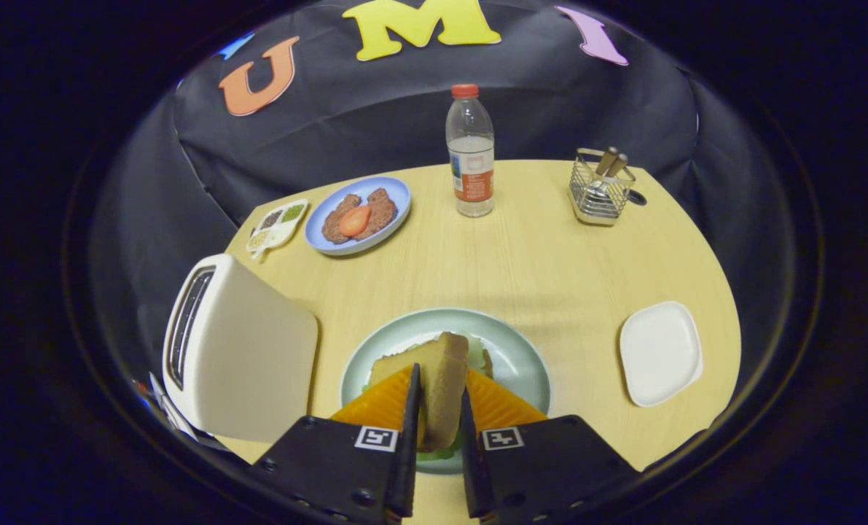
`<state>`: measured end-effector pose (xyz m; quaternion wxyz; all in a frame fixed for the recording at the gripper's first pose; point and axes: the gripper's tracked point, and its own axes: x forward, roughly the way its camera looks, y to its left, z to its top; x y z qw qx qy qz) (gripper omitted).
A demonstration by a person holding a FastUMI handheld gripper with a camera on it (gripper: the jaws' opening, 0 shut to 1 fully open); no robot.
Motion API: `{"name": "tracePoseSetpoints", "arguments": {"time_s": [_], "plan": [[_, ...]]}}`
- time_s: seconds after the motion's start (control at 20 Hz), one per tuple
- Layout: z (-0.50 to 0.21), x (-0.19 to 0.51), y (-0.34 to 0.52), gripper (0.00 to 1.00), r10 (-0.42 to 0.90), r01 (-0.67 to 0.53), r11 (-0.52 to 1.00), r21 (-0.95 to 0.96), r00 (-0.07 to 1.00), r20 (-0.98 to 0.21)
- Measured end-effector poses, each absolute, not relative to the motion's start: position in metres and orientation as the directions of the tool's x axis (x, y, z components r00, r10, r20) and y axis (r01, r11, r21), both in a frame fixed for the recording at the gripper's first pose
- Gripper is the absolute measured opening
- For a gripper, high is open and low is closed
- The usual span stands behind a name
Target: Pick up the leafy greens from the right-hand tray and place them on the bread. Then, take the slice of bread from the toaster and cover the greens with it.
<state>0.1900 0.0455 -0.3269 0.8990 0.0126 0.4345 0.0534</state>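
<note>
The bottle [470, 153] label's print is too small to read.

Even, soft overhead light — sharp centre, fisheye bending and darkening at the rim.

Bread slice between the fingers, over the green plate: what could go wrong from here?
1. The bread slice is held on edge by the gripper; released like this, it may topple off the greens.
2. The toaster stands close beside the plate; a sideways swing could knock it.
</note>
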Motion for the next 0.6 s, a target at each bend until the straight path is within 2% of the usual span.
{"name": "tracePoseSetpoints", "arguments": {"time_s": [0.3, 0.45, 0.6], "plan": [[-0.342, 0.194, 0.029, 0.43, 0.153, -0.095, 0.988, 0.12, 0.594, -0.79], [-0.342, 0.194, 0.024, 0.54, 0.179, -0.085, 0.983, 0.161, 0.595, -0.784], [-0.331, 0.193, 0.01, 0.63, 0.167, -0.081, 0.985, 0.149, 0.625, -0.763]]}}
